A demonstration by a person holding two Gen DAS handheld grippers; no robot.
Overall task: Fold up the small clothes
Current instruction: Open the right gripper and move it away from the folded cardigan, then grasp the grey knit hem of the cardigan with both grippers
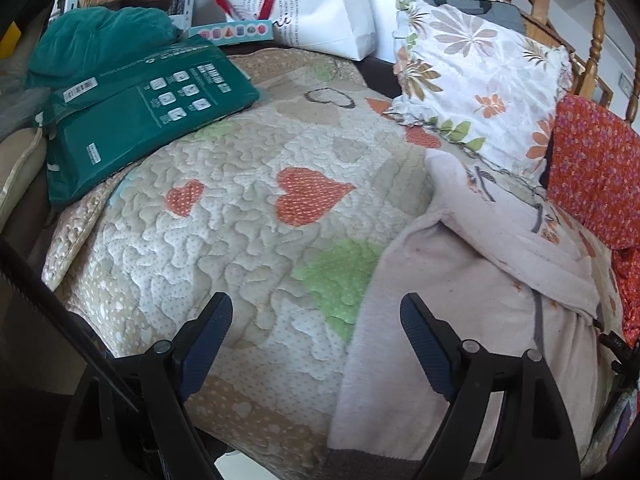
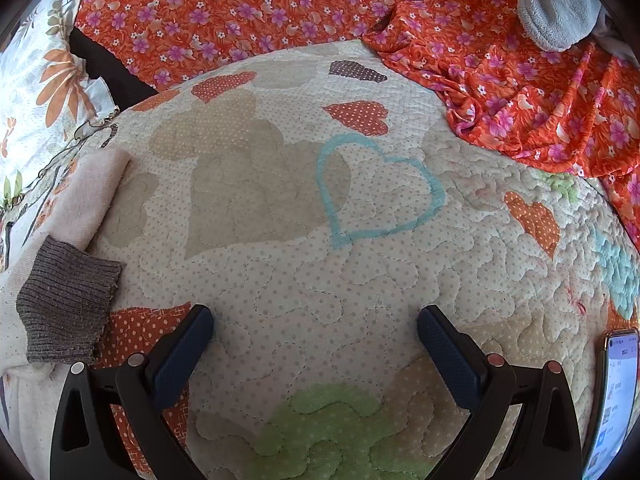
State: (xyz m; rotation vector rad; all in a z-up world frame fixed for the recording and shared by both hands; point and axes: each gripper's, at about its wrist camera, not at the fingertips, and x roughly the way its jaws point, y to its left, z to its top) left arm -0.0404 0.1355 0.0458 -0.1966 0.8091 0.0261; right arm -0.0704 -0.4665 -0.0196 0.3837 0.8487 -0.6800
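- Work surface: quilt (image 1: 248, 240) with heart patches, bumpy stitching; seen in both wrist views.
- Left view, far left: green packet (image 1: 140, 116) lies flat on the quilt's edge, partly over a teal bundle (image 1: 100, 36) behind it.
- Behind the packet: white paper bag (image 1: 320, 4) with red handles, upright.
- Right of centre: floral pillow (image 1: 480, 80) rests on the quilt; its lower edge touches the garment.
- Orange flowered cloth (image 1: 592, 176) lies bunched along the right; in the right view it fills the top and right border.
- Right view, top right: grey fleece item (image 2: 556, 8) on the orange cloth.
- Right view, lower right edge: phone (image 2: 616, 400), screen lit, on the quilt.
- Task item: pale pink garment (image 1: 452, 312), on the quilt at lower right of the left view, partly under that gripper's right finger.
- Garment's long axis runs from the near edge up toward the pillow; a sleeve lies folded across its upper part.
- Right view shows a sleeve at far left, grey ribbed cuff (image 2: 68, 304) pointing toward the gripper's left finger, near but not touching it.
- Left gripper (image 1: 316, 320): jaws wide apart, nothing between the pads; the garment's left edge lies below the gap.
- Right gripper (image 2: 316, 332): jaws wide apart, bare quilt between them, nothing held.
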